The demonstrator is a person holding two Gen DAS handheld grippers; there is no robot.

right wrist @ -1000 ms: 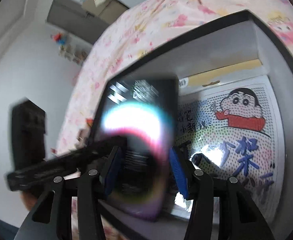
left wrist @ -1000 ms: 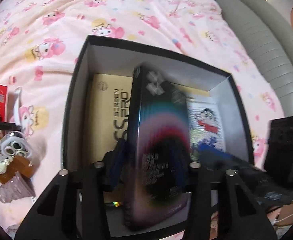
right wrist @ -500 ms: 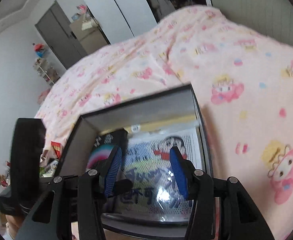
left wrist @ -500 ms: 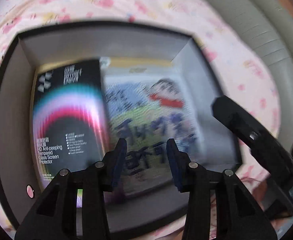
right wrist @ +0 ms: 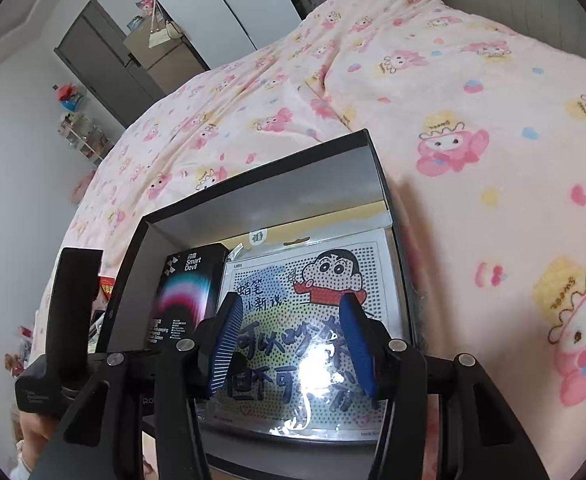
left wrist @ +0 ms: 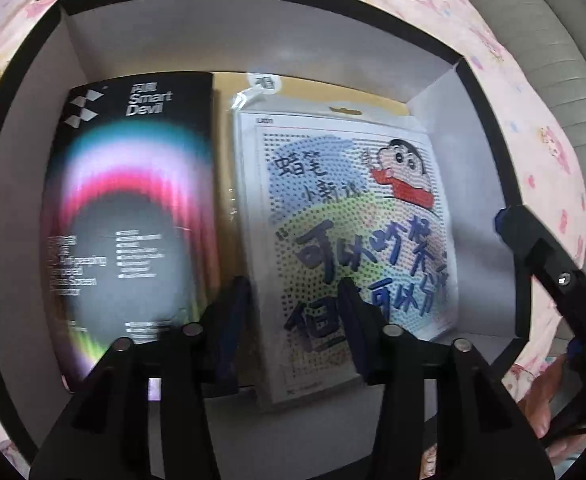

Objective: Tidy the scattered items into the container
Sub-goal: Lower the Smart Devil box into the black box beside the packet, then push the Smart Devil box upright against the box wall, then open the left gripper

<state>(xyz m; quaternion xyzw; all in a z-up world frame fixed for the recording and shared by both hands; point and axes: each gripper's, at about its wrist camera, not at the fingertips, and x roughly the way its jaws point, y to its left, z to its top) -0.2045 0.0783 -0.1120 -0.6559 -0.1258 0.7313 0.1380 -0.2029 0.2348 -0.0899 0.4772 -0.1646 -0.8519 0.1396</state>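
A black open box (left wrist: 253, 36) lies on the pink bed; it also shows in the right wrist view (right wrist: 253, 176). Inside lie a black Smart Devil screen-protector box (left wrist: 133, 216) on the left, also in the right wrist view (right wrist: 185, 292), and a cartoon-print packet (left wrist: 353, 232) on the right, also in the right wrist view (right wrist: 313, 320), over a yellow package (left wrist: 333, 92). My left gripper (left wrist: 295, 308) is open and empty above the box floor. My right gripper (right wrist: 289, 328) is open and empty above the box's near side.
A pink cartoon-print blanket (right wrist: 473, 120) covers the bed around the box. A grey padded headboard (left wrist: 553, 60) runs at the right. Small loose items (right wrist: 105, 284) lie left of the box. A wardrobe and grey door (right wrist: 105, 60) stand behind.
The black screen-protector box, held upright in my right gripper, now lies flat in the box. Both grippers are open and empty; the right has pulled back and up.
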